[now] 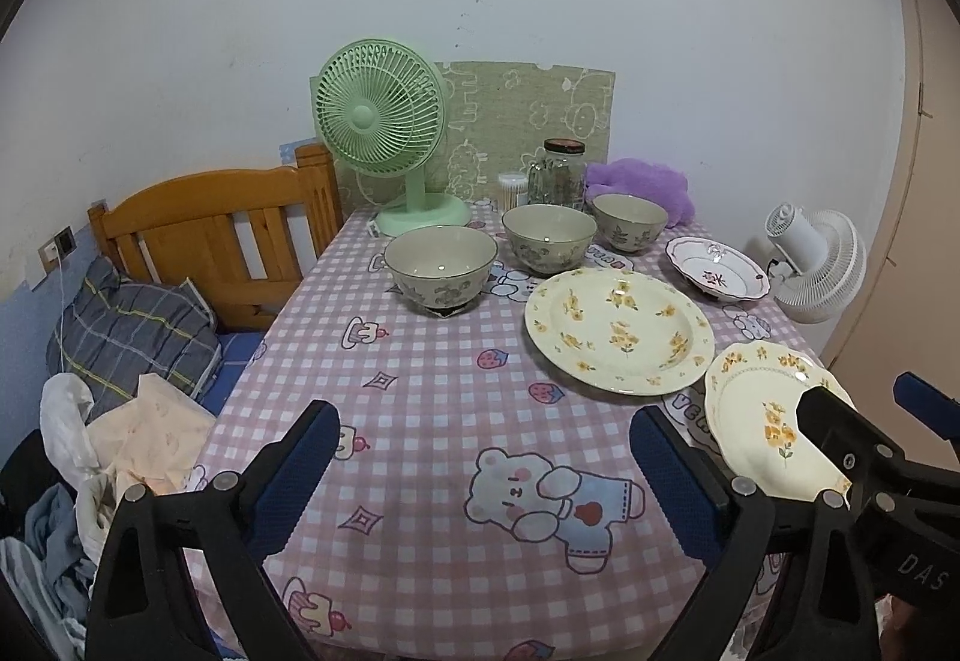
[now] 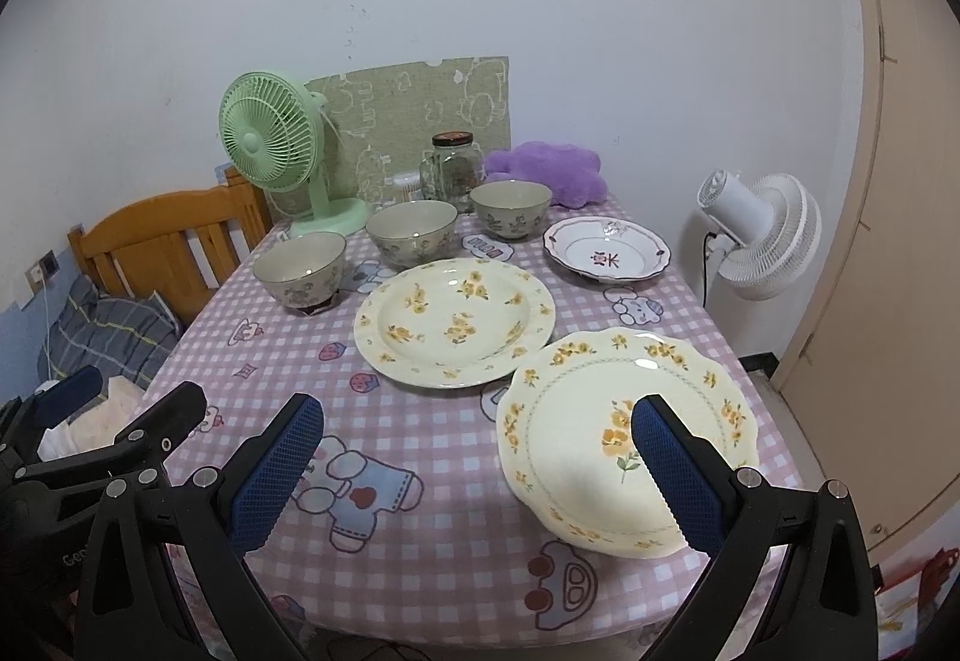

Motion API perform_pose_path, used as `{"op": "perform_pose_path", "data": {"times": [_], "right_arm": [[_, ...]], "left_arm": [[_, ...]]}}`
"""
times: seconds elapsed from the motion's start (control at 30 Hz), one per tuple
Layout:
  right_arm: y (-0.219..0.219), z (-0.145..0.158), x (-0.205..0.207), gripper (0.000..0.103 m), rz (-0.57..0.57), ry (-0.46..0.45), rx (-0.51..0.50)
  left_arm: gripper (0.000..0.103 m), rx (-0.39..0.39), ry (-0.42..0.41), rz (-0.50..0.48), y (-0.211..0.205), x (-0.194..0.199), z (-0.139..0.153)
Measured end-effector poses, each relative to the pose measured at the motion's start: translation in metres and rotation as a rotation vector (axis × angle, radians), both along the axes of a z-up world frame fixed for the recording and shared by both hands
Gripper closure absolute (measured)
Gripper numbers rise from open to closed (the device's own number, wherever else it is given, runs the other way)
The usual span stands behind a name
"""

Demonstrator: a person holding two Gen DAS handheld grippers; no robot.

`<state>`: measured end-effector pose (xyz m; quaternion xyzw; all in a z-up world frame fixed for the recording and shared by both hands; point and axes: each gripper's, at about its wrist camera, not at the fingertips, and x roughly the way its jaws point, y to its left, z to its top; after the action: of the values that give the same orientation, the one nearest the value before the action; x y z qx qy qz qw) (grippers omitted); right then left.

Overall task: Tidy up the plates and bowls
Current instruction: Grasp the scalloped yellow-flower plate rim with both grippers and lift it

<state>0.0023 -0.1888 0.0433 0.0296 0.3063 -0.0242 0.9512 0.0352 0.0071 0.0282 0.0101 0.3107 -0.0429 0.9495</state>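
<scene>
Nothing is stacked yet: the dishes are lying spread across the desk [image 2: 420,559], which is wearing a pink checked cloth with cartoon bears. Three matching bowls are standing in a slanted row toward the back, the left bowl [image 2: 300,268] nearest, the middle bowl [image 2: 411,230] behind it and the right bowl [image 2: 510,209] farthest along; they are near one another but seem not to be touching. A small white plate [image 2: 606,256] with a dark red mark is sitting to the right of the bowls. The large yellow-flowered plate [image 2: 454,322] is resting in the middle, and the scalloped plate [image 2: 624,439] is lying nearest on the right, close to the desk's front edge. This loose layout is probably the starting point, with like pieces still waiting to be gathered.

The left tongs [image 1: 485,472] are hovering over bare cloth in front of the bowls, spread wide and holding nothing. The right tongs [image 2: 478,466] are likewise spread wide and empty; their right finger is showing in front of the scalloped plate, though whether it is touching the plate cannot be told. That placement suggests the scalloped plate is the likely first pick.

A green fan [image 2: 273,144], a glass jar [image 2: 454,172] and a purple cushion [image 2: 549,172] are standing at the back.
</scene>
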Motion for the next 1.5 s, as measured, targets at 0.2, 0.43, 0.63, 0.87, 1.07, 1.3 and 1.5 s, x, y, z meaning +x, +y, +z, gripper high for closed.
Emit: {"op": "perform_pose_path", "data": {"times": [0.2,0.43,0.63,0.87,1.07,1.3,1.5], "right_arm": [[-0.008,-0.003,0.012,0.000,0.025,0.006,-0.009],[-0.044,-0.008,0.031,0.004,0.026,0.030,0.011],[-0.086,-0.018,0.049,0.005,0.027,0.071,0.009],[-0.137,-0.036,0.069,0.006,0.020,0.132,-0.015],[-0.176,-0.062,0.087,0.009,0.026,0.207,-0.013],[-0.201,-0.092,0.106,0.014,0.037,0.278,-0.006],[-0.208,-0.116,0.121,0.021,0.071,0.358,0.007]], "left_arm": [[0.005,0.008,0.008,-0.006,-0.013,0.011,-0.004],[0.007,0.013,0.022,0.001,-0.051,0.024,-0.008],[0.010,0.011,0.070,0.007,-0.094,0.039,-0.018],[0.014,0.004,0.142,0.015,-0.151,0.055,-0.041],[0.019,0.010,0.220,0.024,-0.190,0.067,-0.068],[0.024,0.028,0.320,0.056,-0.217,0.076,-0.098],[0.027,0.032,0.370,0.080,-0.224,0.083,-0.112]]}}
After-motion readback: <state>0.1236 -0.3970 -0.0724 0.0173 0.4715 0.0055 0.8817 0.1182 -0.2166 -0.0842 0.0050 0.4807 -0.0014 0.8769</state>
